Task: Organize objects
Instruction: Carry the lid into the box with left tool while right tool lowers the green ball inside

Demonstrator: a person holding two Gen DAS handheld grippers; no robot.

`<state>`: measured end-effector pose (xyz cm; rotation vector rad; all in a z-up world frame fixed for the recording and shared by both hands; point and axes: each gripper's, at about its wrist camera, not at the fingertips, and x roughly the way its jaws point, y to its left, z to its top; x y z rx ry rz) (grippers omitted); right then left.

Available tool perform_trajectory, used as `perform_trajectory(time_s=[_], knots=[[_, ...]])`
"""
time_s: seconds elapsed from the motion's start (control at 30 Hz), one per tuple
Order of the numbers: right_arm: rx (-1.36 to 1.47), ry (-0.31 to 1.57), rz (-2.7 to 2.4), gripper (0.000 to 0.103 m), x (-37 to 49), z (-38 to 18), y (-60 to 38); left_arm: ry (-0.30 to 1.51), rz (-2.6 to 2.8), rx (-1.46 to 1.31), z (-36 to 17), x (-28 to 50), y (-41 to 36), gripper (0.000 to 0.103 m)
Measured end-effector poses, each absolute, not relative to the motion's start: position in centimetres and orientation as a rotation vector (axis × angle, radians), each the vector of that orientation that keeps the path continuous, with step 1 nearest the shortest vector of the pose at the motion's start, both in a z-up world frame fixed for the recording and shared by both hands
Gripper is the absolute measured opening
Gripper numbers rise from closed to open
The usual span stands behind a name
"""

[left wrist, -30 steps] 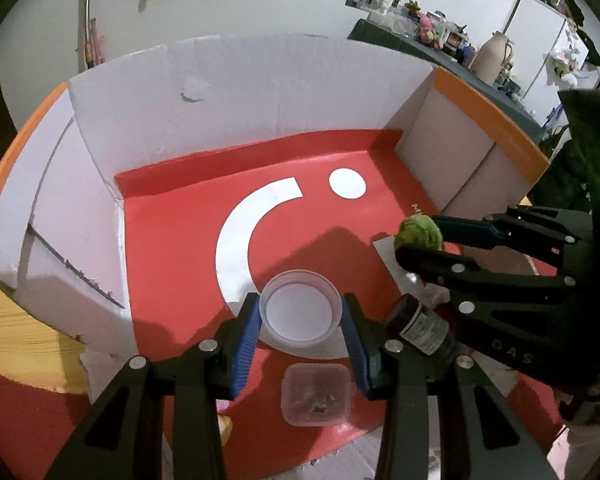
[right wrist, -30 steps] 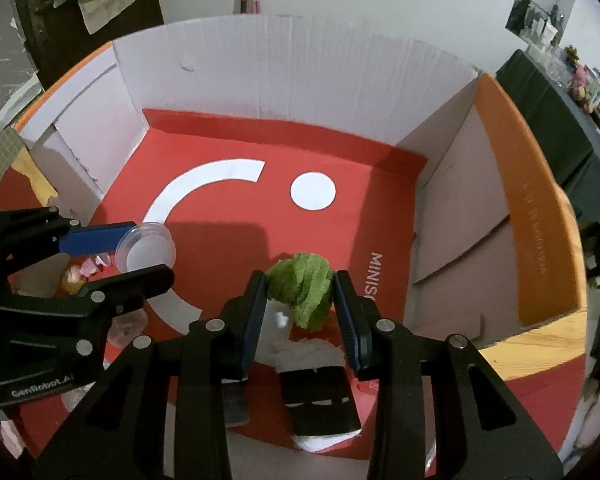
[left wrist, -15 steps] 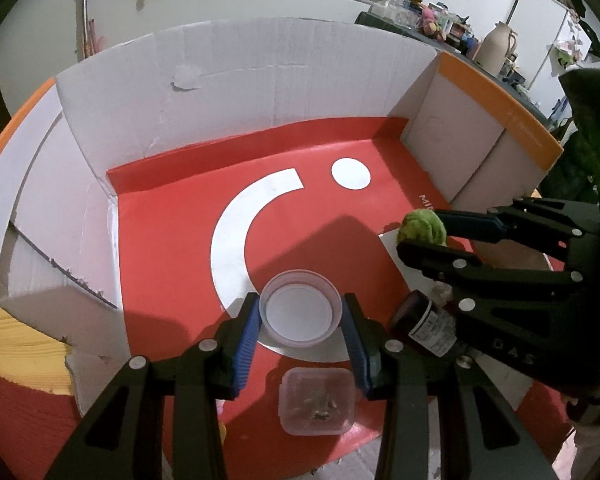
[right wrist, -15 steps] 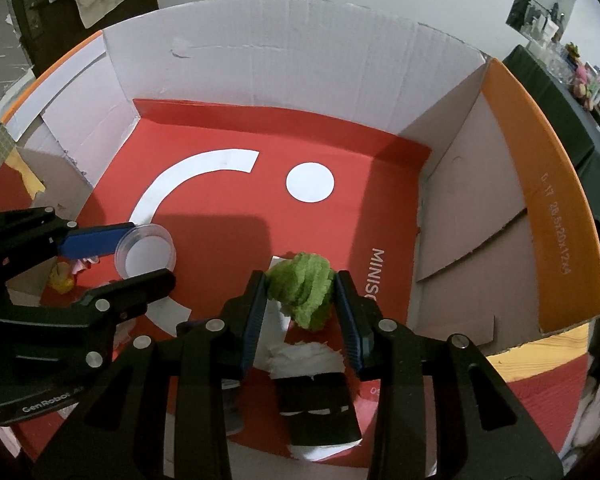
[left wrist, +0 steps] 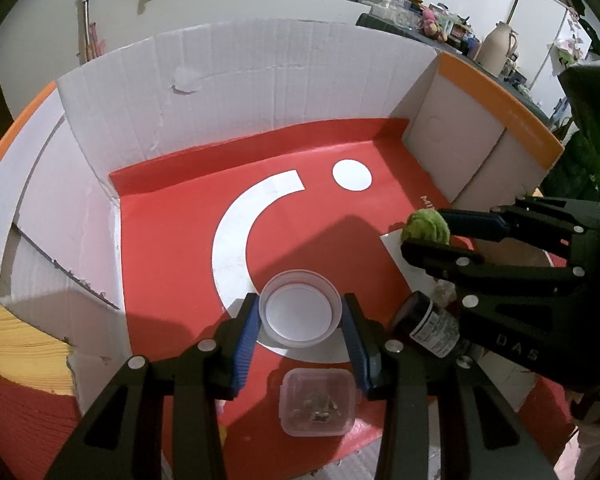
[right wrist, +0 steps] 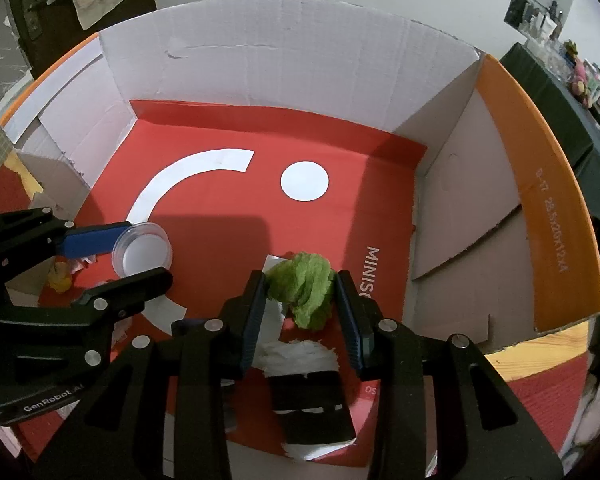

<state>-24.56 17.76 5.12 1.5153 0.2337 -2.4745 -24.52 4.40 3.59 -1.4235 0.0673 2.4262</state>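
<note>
Open cardboard box with a red printed floor, holding loose items

The white-walled, orange-edged cardboard box (left wrist: 260,80) has a red floor with a white arc and dot. On it lie a square clear plastic container (left wrist: 317,402), a dark labelled bottle (left wrist: 430,326) on its side, and a black-and-white packet (right wrist: 308,396).

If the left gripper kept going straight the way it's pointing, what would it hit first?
Probably the box's red floor. The left gripper is angled downward, already clamped on the clear round cup, so the cup would touch down first; how high it is above the floor is unclear.
</note>
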Motion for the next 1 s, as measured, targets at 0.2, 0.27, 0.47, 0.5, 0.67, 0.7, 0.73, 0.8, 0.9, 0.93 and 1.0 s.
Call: perform_trajectory(time_s=[0.2, 0.27, 0.47, 0.5, 0.67, 0.7, 0.73, 0.8, 0.9, 0.93, 1.0], knots=[[1.521, 0.235, -2.476, 0.035, -24.5, 5.3, 17.6, 0.051, 2.436, -1.424, 3.5, -24.7, 4.2, 0.042], [1.522, 0.235, -2.476, 0.036, -24.2, 5.3, 17.8, 0.052, 2.438, -1.422, 3.4, -24.7, 4.2, 0.042], [1.532, 0.247, -2.474, 0.04, -24.1, 5.1, 17.6, 0.052, 2.435, -1.423, 3.5, -24.8, 4.2, 0.044], [1.533, 0.243, -2.474, 0.04, -24.1, 5.1, 17.6, 0.048, 2.434, -1.422, 3.4, -24.8, 4.2, 0.044], [1.53, 0.232, -2.478, 0.04, -24.6, 5.2, 17.6, 0.034, 2.43, -1.424, 3.4, -25.0, 4.1, 0.045], [1.53, 0.231, -2.479, 0.04, -24.5, 5.5, 17.6, 0.032, 2.429, -1.424, 3.3, -25.0, 4.1, 0.045], [1.528, 0.232, -2.481, 0.04, -24.5, 5.6, 17.6, 0.031, 2.428, -1.424, 3.4, -25.0, 4.1, 0.045], [1.525, 0.234, -2.482, 0.04, -23.8, 5.3, 17.3, 0.029, 2.429, -1.422, 3.4, -25.0, 4.1, 0.046], [1.523, 0.236, -2.485, 0.04, -23.6, 5.6, 17.2, 0.024, 2.433, -1.416, 3.6, -25.0, 4.0, 0.048], [1.522, 0.237, -2.487, 0.04, -23.6, 5.6, 17.1, 0.022, 2.436, -1.415, 3.6, -24.9, 4.0, 0.048], [1.519, 0.237, -2.489, 0.04, -23.3, 5.9, 17.1, 0.025, 2.436, -1.416, 3.8, -24.9, 4.0, 0.048]])
